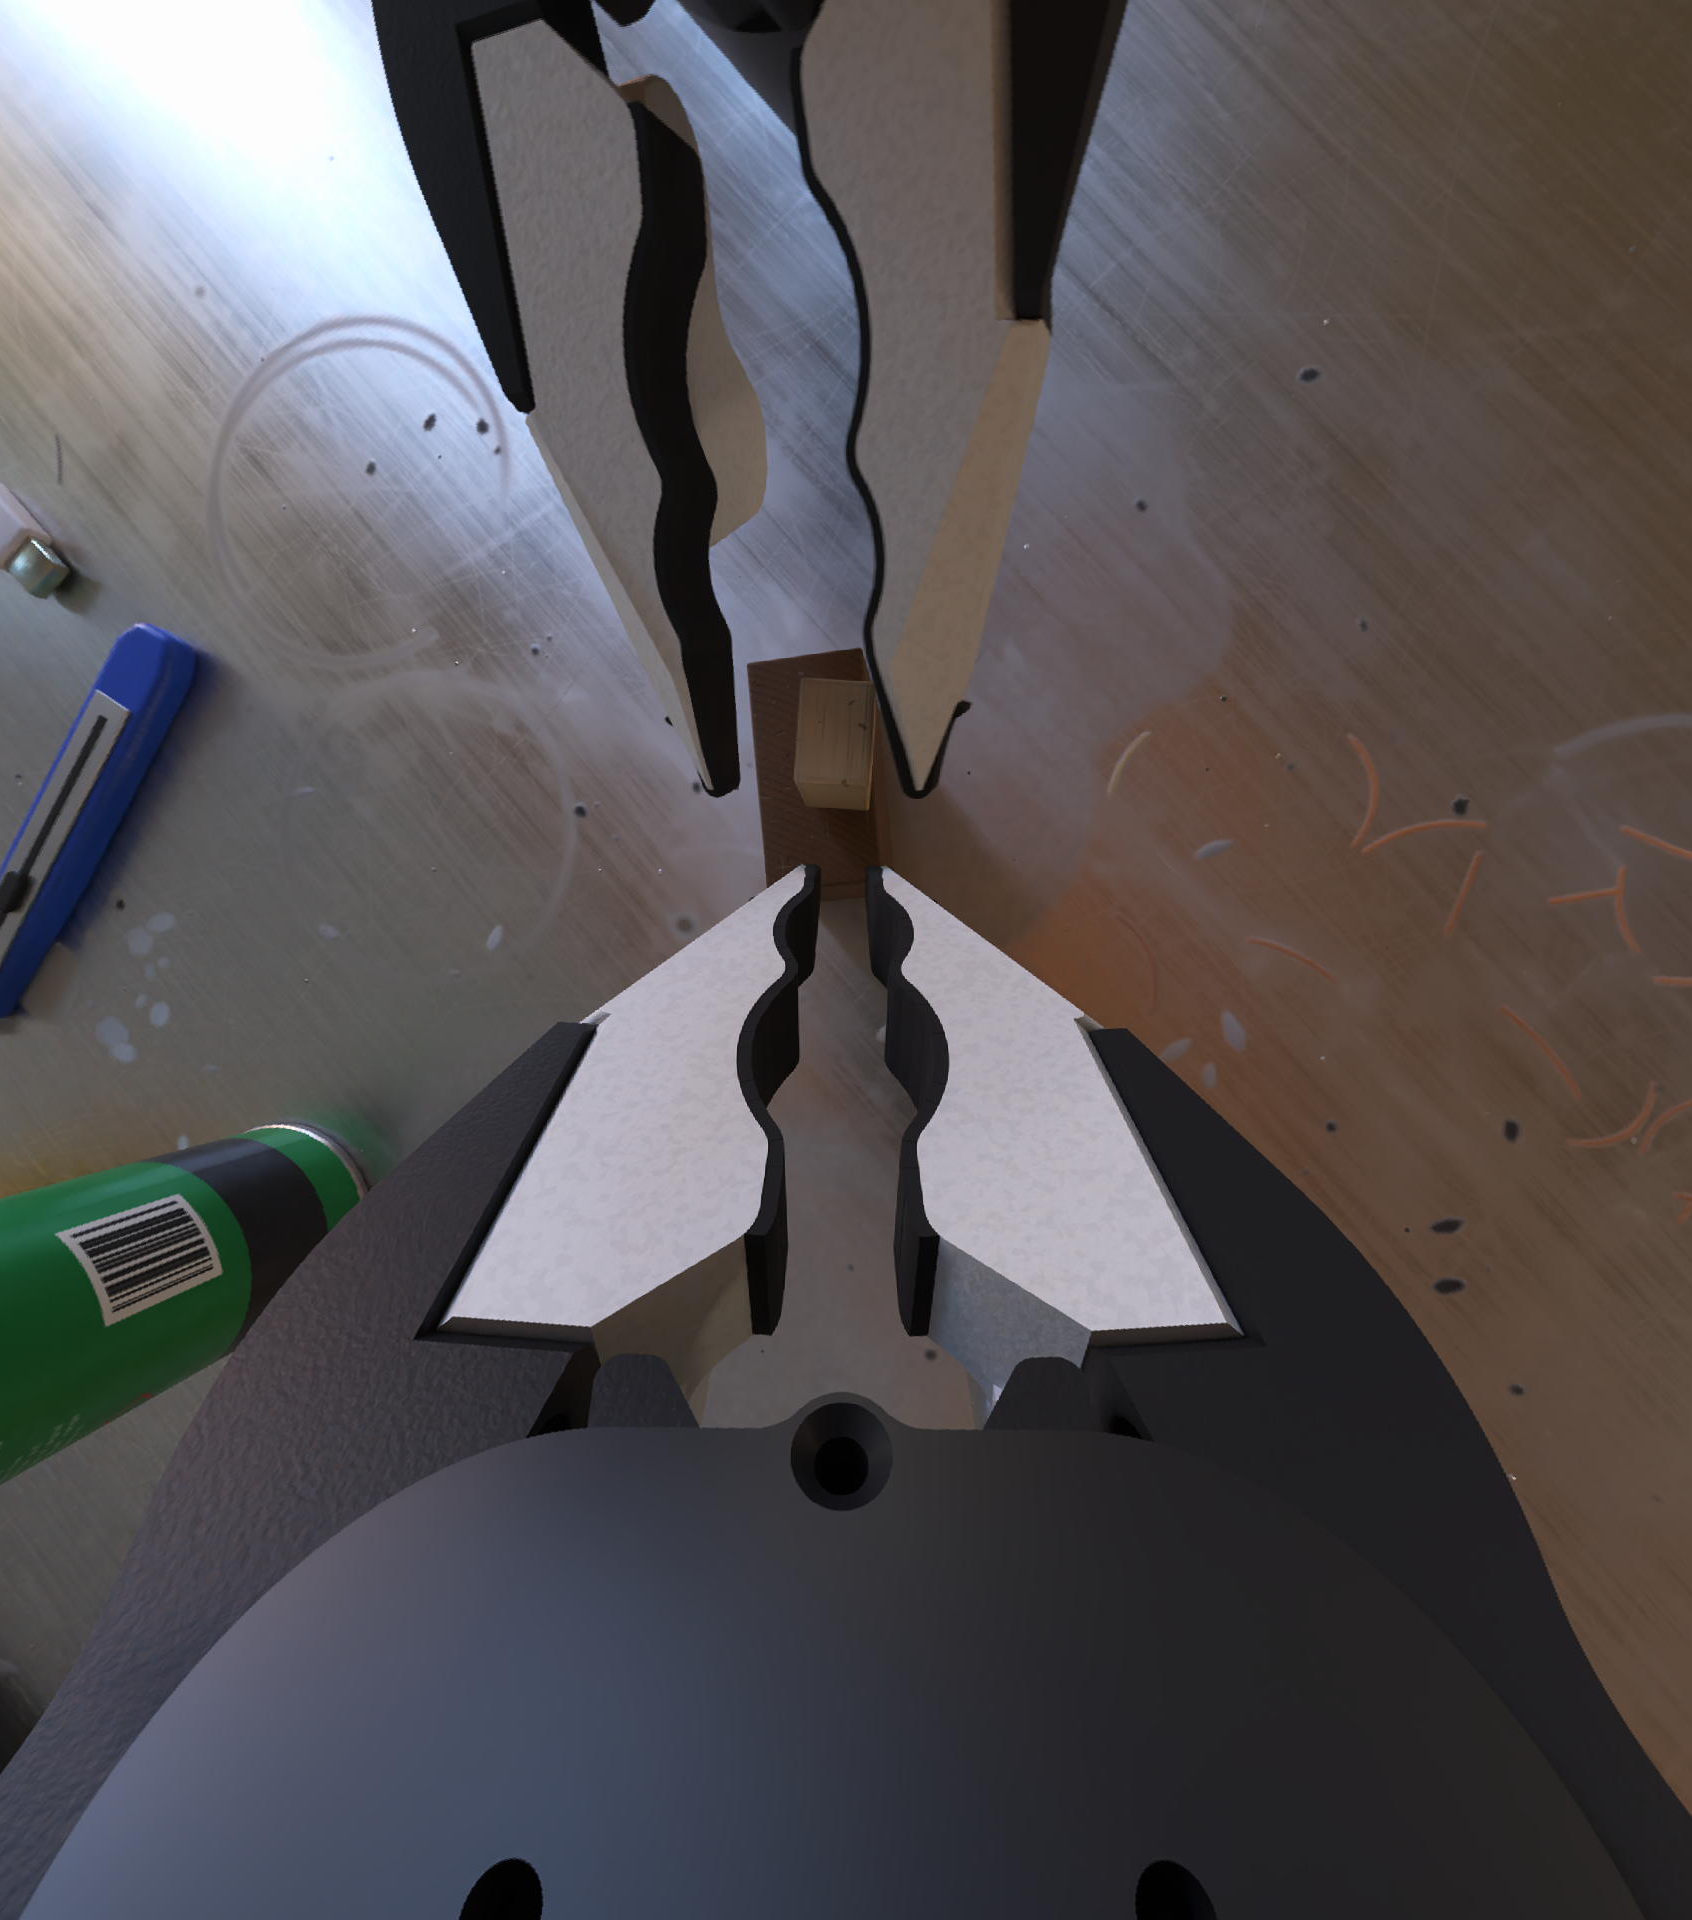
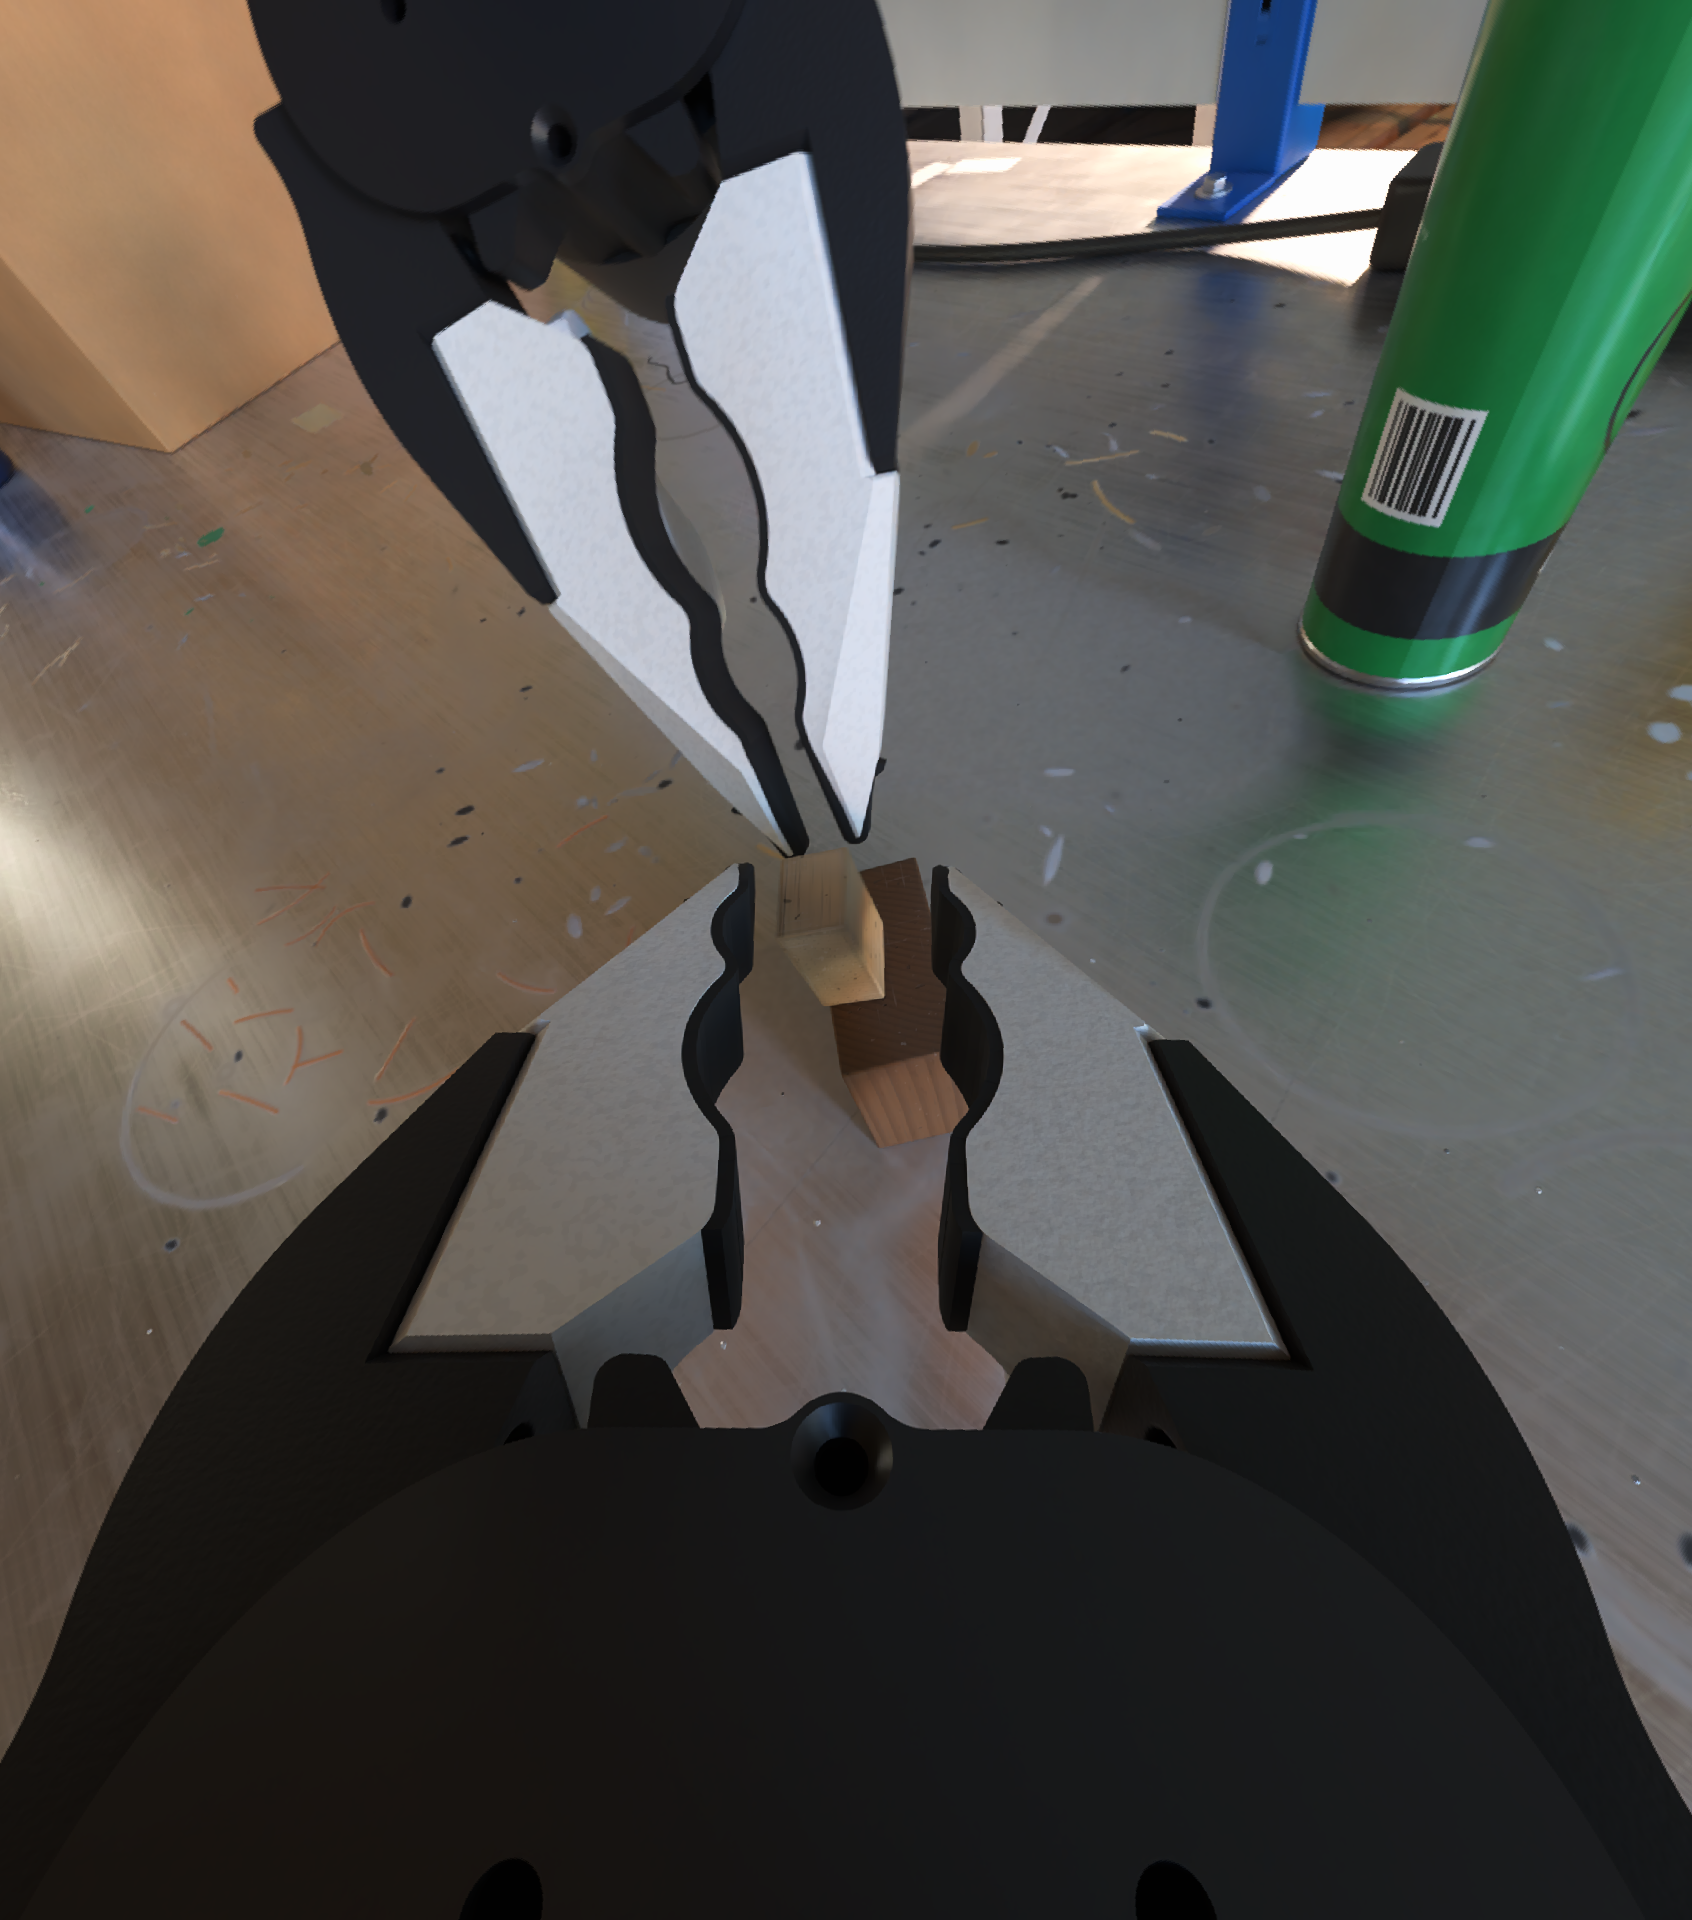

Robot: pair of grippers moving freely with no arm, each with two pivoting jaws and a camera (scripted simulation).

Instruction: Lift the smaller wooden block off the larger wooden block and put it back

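Note:
The smaller wooden block (image 2: 826,935), pale, rests on the larger wooden block (image 2: 899,1023), dark brown, toward one long edge. The larger block lies on the scratched metal table (image 2: 1237,1039). My right gripper (image 2: 842,878) is open, one fingertip on each side of the small block, not touching it. In the left wrist view the right gripper (image 1: 816,788) comes from the top around the small block (image 1: 831,753) on the large block (image 1: 785,821). My left gripper (image 1: 844,878) is empty, with only a narrow gap between its fingers. It hovers just short of the blocks and faces the right gripper; it also shows in the right wrist view (image 2: 824,836).
A green spray can (image 2: 1507,416) stands to the right; in the left wrist view it (image 1: 42,1299) is at lower left. A blue utility knife (image 1: 83,821) and a white cable plug (image 1: 0,520) lie to the left. A tan box (image 2: 94,208), a blue bracket (image 2: 1247,135) and a black cable (image 2: 1133,244) stand behind.

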